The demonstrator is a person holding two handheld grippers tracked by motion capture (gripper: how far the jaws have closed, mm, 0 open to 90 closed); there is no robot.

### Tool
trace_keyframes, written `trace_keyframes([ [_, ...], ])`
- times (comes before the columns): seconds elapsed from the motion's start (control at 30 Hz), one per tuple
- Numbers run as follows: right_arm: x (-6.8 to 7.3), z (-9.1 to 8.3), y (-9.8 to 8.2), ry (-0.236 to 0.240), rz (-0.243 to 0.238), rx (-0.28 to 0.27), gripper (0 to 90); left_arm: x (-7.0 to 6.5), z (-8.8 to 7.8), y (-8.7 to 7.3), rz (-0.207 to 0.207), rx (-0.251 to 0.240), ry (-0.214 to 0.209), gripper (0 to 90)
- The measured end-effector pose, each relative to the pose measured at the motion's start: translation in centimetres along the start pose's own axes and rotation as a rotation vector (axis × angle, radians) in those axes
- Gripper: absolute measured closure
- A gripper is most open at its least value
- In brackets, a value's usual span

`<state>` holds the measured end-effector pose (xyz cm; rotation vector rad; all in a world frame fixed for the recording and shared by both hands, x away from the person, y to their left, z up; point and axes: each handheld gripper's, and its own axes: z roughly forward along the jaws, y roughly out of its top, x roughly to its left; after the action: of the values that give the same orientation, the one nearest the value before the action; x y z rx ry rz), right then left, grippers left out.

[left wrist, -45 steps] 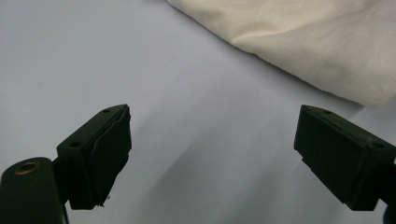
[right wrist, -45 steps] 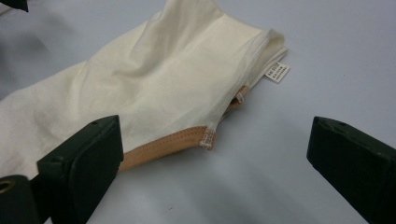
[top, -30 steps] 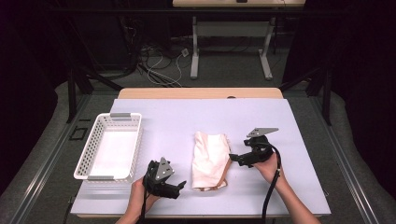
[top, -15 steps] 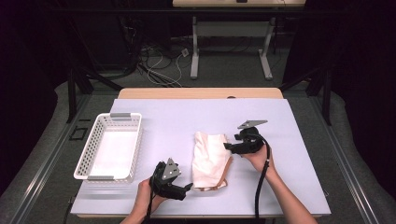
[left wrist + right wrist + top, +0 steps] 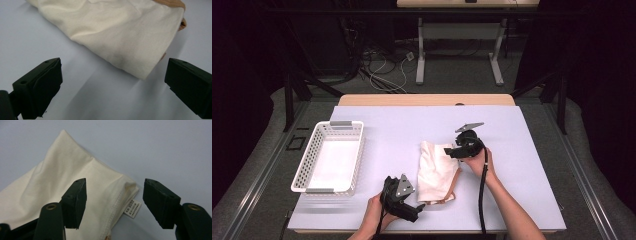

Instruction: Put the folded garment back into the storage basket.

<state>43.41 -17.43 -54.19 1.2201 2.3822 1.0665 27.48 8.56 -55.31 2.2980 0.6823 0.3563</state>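
Two grippers (image 5: 419, 206) (image 5: 449, 150), both open, flank one cream cloth (image 5: 437, 169), one basket (image 5: 307, 172) nearby.

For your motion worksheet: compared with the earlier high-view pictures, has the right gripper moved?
Yes. The right gripper has shifted left, away from the table's right edge, to the far right corner of the cream cloth, jaws open astride it.

Seen from above: pale lilac tabletop (image 5: 522, 150) with white slatted plastic basket (image 5: 330, 157) at left, well apart from folded cream cloth with tan edge (image 5: 438, 170) near centre. Left black two-jaw gripper (image 5: 418, 209) low beside cloth's near corner, jaws just opening. Right black two-jaw gripper (image 5: 451, 150) at cloth's far right corner.
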Motion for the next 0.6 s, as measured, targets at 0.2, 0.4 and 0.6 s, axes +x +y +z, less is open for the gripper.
trace_keyframes([
  [0.2,-0.5,0.9,0.3,0.001,0.024,0.011,33.9,-0.5,0.7,0.3,0.003,0.013,-0.018,0.0],
  [0.4,-0.8,1.7,0.4,0.007,0.037,0.021,33.6,-0.9,0.9,0.5,0.018,0.008,-0.021,3.0],
  [0.6,-0.5,2.2,0.4,0.000,0.036,0.032,36.3,-1.0,1.2,0.4,0.020,0.020,-0.028,18.5],
])
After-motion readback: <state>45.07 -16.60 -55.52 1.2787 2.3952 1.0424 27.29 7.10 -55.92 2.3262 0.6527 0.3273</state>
